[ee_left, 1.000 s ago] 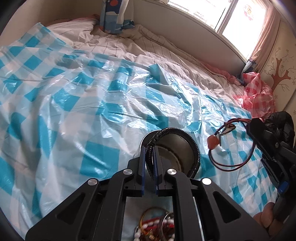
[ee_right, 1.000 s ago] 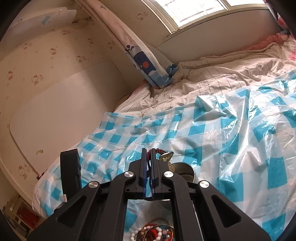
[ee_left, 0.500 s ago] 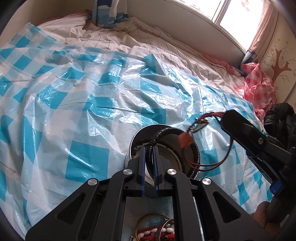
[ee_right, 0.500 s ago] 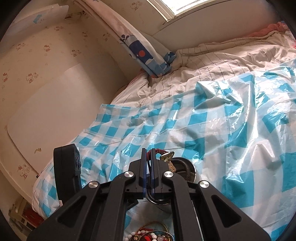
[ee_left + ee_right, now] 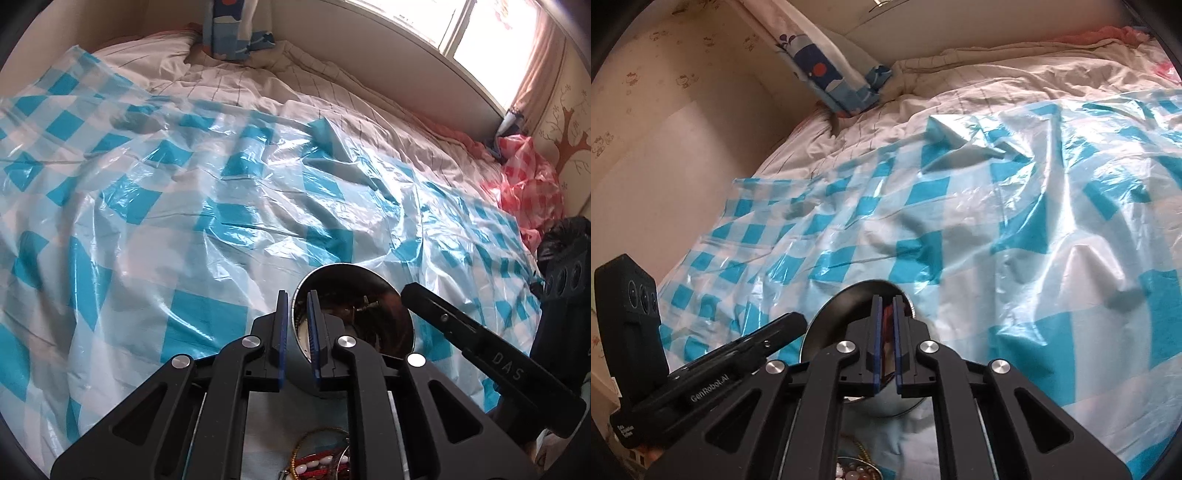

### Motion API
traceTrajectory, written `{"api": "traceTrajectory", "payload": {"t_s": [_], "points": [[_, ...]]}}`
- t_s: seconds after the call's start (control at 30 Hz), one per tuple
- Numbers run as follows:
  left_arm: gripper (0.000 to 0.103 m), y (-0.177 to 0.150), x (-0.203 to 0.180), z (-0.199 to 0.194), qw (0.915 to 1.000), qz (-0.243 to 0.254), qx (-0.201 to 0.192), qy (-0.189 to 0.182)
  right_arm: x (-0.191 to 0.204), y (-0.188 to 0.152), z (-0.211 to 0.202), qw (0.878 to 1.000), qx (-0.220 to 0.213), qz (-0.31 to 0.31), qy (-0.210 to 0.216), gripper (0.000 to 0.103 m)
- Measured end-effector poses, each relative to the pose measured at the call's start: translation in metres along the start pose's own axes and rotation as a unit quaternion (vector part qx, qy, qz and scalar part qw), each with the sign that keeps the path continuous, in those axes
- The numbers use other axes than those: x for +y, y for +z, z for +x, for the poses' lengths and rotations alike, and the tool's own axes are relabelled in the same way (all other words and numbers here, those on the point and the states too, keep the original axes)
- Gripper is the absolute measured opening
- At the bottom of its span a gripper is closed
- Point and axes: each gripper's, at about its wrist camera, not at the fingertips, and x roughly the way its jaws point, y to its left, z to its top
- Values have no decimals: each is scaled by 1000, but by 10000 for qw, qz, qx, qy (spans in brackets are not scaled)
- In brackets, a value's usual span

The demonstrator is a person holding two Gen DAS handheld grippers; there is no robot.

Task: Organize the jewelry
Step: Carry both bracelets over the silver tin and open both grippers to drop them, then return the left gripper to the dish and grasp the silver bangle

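- Round metal tin standing open on blue-check plastic sheet, cord necklace lying coiled inside with a small metal fitting showing.
- Left gripper clamped on the tin's near rim, one pad outside the wall, one inside.
- Right gripper poised over the tin's mouth, jaws just parted a narrow crack; something reddish seen in the gap, whether gripped or lying below impossible to tell.
- Right gripper's finger reaching across the tin's right edge in the left view, covering part of the rim.
- Bracelets with white beads and gold chain heaped on the sheet at the near edge, behind both tools.
- Pink-check bag bunched at the bed's far right corner; patterned pillow propped against the wall.
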Motion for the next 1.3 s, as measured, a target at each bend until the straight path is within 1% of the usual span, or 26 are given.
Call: {"api": "traceTrajectory", "payload": {"t_s": [0.03, 0.1, 0.13, 0.17, 0.23, 0.3, 0.43, 0.47, 0.63, 0.73, 0.8, 0.97, 1.07, 1.13, 1.2, 1.3], "points": [[11, 0, 1, 0, 10000, -17, -2, 6, 0, 0, 0, 10000, 1, -8, -19, 15], [13, 0, 3, 0, 10000, -57, -6, 15, 1, -1, 0, 9999, 14, -53, -85, 16], [16, 0, 3, 0, 10000, -74, -11, 20, 0, -1, 1, 9999, 22, -84, -139, 16], [18, 0, 4, 0, 10000, -91, -16, 21, 1, -1, 2, 9995, 46, -133, -279, 16], [24, 1, 5, -1, 9999, -118, -33, 35, -2, -2, 1, 9992, 45, -122, -376, 16], [26, 0, 5, -2, 9999, -124, -44, 38, -9, -2, -3, 9990, -24, -37, -445, 16], [26, 0, 3, -3, 10000, -44, -31, 50, -20, 4, -20, 9984, -282, 115, -481, 20], [26, -1, 4, -4, 10000, -36, -20, 44, -22, 4, -23, 9983, -293, 122, -493, 21], [27, -4, 7, -9, 10000, -53, 19, 57, -20, -1, -28, 9987, -204, 85, -461, 22], [27, -15, 11, -17, 9999, 1, 137, 78, -17, -8, -38, 9988, -196, 112, -436, 25], [28, -22, 12, -24, 9996, 141, 226, 60, -16, -12, -45, 9987, -251, 182, -417, 28], [28, -44, 13, -34, 9988, 264, 418, -19, -10, -32, -62, 9988, -172, 132, -435, 29], [28, -62, 4, -40, 9971, 548, 519, -66, -5, -50, -72, 9989, -55, 23, -469, 29], [28, -72, -4, -45, 9958, 704, 567, -111, 0, -61, -79, 9986, 16, -94, -516, 32], [28, -81, -11, -48, 9948, 827, 582, -136, 4, -67, -85, 9983, 4, -162, -565, 42], [28, -89, -20, -51, 9933, 998, 567, -109, 6, -76, -97, 9983, -78, -192, -539, 45]]}}
